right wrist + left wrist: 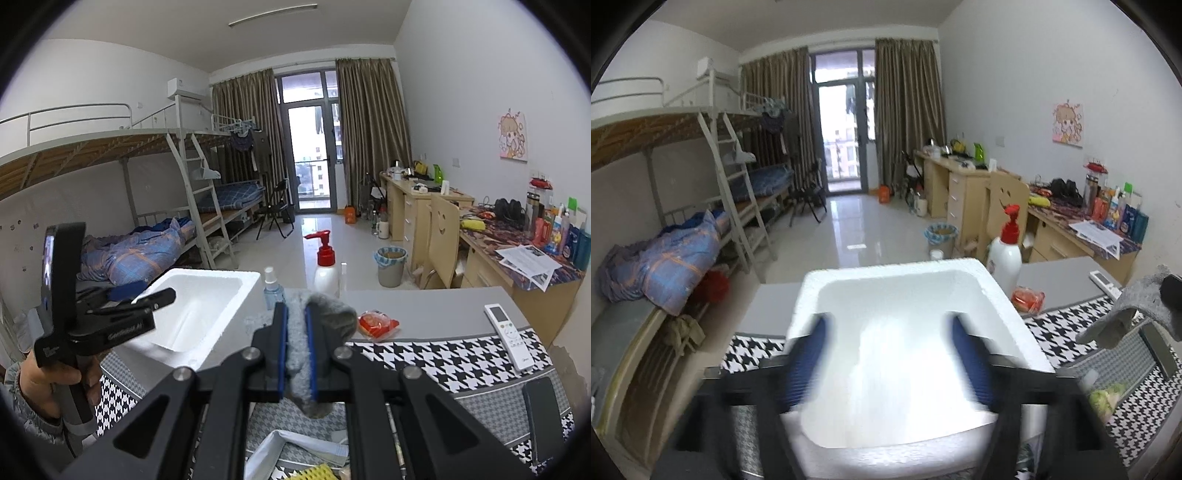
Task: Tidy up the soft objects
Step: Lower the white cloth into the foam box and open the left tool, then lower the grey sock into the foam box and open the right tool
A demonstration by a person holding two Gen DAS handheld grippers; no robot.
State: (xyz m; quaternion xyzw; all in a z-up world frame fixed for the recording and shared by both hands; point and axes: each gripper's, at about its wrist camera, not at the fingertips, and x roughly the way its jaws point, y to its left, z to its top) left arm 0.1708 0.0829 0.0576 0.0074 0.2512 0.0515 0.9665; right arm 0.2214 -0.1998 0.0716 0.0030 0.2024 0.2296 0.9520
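Two hand-held grippers work above a grey counter (424, 306) partly covered by a houndstooth cloth (436, 362). The left gripper (886, 354) has its jaws spread wide, nothing between them, directly over the hollow of a white foam box (905, 291). The right gripper (297, 350) has its jaws pressed together, pinching a grey fuzzy sock (321, 314) that bulges out ahead of them. Just beyond the sock stand a red-capped pump bottle (327, 266) and a small spray bottle (272, 286); a red packet (376, 323) lies to the right.
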